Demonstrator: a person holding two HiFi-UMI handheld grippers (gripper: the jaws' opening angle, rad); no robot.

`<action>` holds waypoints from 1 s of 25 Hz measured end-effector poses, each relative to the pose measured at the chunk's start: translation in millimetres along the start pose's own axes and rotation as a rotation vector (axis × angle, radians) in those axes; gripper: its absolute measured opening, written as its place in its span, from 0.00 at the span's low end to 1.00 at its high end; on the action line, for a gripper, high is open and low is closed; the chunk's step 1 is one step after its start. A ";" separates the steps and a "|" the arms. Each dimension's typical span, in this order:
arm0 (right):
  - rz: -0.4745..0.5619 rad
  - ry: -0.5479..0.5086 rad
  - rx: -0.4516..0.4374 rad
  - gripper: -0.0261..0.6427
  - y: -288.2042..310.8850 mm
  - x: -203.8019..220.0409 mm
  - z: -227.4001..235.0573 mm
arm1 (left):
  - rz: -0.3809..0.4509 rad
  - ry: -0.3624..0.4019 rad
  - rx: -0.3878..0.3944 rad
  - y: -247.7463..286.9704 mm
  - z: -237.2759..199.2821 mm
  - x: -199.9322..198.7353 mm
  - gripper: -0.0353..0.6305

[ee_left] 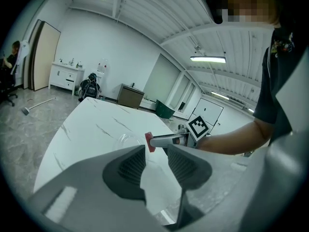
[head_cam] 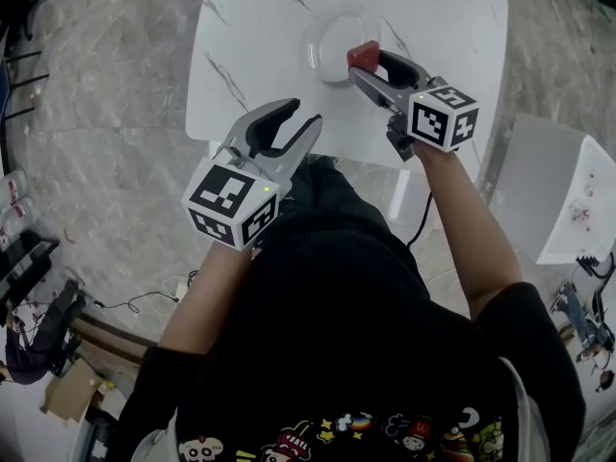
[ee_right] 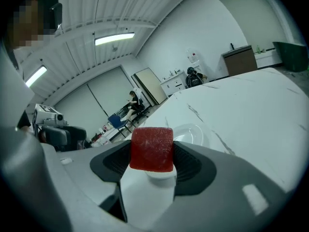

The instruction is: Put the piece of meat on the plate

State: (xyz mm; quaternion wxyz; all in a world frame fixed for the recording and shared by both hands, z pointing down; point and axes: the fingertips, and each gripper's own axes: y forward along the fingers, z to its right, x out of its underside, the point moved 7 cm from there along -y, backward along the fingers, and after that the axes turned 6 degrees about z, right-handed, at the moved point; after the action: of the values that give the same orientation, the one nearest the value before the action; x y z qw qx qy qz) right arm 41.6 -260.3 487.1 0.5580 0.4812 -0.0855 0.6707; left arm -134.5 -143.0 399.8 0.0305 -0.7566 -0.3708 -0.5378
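Observation:
A red cube of meat (head_cam: 363,56) sits clamped between the jaws of my right gripper (head_cam: 369,64), held just over the near right rim of a clear glass plate (head_cam: 332,46) on the white marble table (head_cam: 260,27). In the right gripper view the meat (ee_right: 151,149) fills the gap between the jaws, with the plate (ee_right: 189,133) beyond it. My left gripper (head_cam: 297,121) hovers open and empty over the table's near edge. From the left gripper view, the meat (ee_left: 149,142) and the plate (ee_left: 126,141) show past its open jaws.
A second white table (head_cam: 577,200) with small items stands at the right. The floor around is grey marble. A cabinet (ee_left: 130,96) and a green bin (ee_left: 164,108) stand beyond the table's far end, and a person sits on a chair (ee_right: 129,108) in the distance.

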 end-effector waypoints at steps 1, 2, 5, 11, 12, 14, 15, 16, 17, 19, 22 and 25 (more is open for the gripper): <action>-0.022 -0.023 0.006 0.48 5.4 0.1 1.1 | 0.001 -0.009 -0.002 -1.4 -3.3 1.4 0.44; -0.048 -0.053 0.010 0.48 10.7 -0.3 2.0 | 0.003 -0.019 -0.005 -3.0 -6.4 2.5 0.44; -0.135 -0.160 0.017 0.48 27.1 -3.4 4.9 | 0.012 -0.043 -0.017 -7.2 -15.2 3.6 0.44; -0.300 -0.321 0.043 0.48 53.2 0.7 10.3 | 0.028 -0.069 -0.054 -20.0 -36.8 6.0 0.44; -0.322 -0.345 0.045 0.48 56.3 1.2 9.7 | 0.033 -0.076 -0.066 -23.7 -42.2 6.6 0.44; -0.360 -0.398 0.049 0.48 62.5 1.4 9.3 | 0.039 -0.080 -0.086 -30.1 -52.5 7.0 0.44; -0.379 -0.420 0.051 0.48 65.2 1.5 9.9 | 0.040 -0.079 -0.093 -32.7 -56.6 7.3 0.44; -0.398 -0.438 0.052 0.48 67.8 1.7 10.9 | 0.042 -0.078 -0.100 -34.9 -60.1 8.0 0.44; -0.418 -0.451 0.052 0.48 70.8 2.1 12.4 | 0.042 -0.077 -0.106 -36.8 -63.4 8.9 0.44; -0.460 -0.472 0.048 0.48 78.4 3.2 16.0 | 0.041 -0.074 -0.121 -39.7 -70.0 11.2 0.44; -0.507 -0.495 0.039 0.48 87.8 4.5 20.1 | 0.042 -0.085 -0.133 -41.8 -75.5 15.7 0.44; -0.526 -0.513 0.034 0.48 93.5 2.5 20.1 | 0.038 -0.092 -0.122 -41.3 -75.0 18.8 0.44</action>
State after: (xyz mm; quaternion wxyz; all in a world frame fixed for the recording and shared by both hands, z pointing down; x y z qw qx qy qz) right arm -24.8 -305.6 539.0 0.6638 0.6485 -0.0850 0.3629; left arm -215.6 -136.6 432.4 -0.0226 -0.7877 -0.3239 -0.5236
